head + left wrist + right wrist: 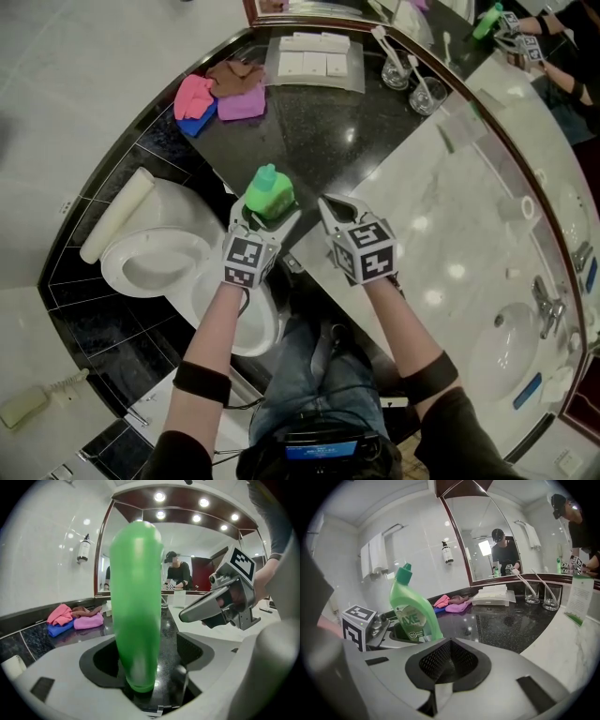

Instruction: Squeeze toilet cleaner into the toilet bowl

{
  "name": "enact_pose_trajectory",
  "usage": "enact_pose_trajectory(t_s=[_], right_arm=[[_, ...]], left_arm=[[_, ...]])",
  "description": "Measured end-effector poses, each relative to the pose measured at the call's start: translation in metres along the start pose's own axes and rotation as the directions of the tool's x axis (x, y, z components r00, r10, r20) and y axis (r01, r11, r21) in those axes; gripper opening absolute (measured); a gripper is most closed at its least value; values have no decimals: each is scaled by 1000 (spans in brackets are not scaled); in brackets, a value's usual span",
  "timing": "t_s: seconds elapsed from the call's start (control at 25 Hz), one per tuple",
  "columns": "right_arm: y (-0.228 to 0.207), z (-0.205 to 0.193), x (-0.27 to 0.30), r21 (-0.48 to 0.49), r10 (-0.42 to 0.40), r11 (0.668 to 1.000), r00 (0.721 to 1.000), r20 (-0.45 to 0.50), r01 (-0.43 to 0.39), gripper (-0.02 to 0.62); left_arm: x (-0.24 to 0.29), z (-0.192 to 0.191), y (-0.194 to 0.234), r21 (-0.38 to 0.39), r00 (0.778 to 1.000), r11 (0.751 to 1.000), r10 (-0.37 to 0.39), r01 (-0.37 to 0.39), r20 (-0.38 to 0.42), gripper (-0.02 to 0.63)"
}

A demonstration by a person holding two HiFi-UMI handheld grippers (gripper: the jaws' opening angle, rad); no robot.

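- Between the wide-spread jaws of the left hand-held gripper [265, 215] stands the green toilet cleaner bottle [269, 192], upright on the black worktop [319, 141] with its cap on.
- In the left gripper view there is a gap on either side of the bottle. The pads are not pressing on it, so it stands on its own.
- Just to the right of the left one, the right hand-held gripper [330, 206] has its jaws fully together with nothing between them.
- The two hand-held grippers sit side by side and apart, both pointing along the worktop towards the mirror.
- From the right hand-held gripper, the bottle is to the left and a little ahead, its label facing that way.
- To the left of the left hand-held gripper, past the worktop's edge, is the white toilet [141, 246].
- Well ahead of the left hand-held gripper lies a heap of pink, blue, brown and purple cloths [220, 94].
- Well ahead of the right hand-held gripper stand two glasses [412, 82].
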State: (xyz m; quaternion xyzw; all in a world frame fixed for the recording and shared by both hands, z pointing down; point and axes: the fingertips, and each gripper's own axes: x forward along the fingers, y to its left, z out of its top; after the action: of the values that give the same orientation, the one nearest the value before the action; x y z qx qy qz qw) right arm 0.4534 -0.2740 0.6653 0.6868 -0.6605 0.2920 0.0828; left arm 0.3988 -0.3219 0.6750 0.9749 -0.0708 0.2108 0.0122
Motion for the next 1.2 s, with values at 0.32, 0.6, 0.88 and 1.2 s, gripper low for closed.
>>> enact_pose_trajectory(t_s=[0.32,0.6,0.88,1.2], right_arm=[[15,7,-27,-33,36,999,999,4,-36,5],[46,14,-72,-82,98,992,995,2,-98,5],[91,6,-135,-117,188,975,982,-19,-189,5],[160,-14,-171,-155,308,937,949,-64,-314,5]], left_arm=[[-44,-8,1,-33,994,994,101,-103,-52,374],[-115,6,-25,-56,968,970,230,-236,-98,316],[-206,37,-81,-113,913,907,397,-406,-91,88],[-317,30,-116,-198,827,803,547,-562,-129,0]])
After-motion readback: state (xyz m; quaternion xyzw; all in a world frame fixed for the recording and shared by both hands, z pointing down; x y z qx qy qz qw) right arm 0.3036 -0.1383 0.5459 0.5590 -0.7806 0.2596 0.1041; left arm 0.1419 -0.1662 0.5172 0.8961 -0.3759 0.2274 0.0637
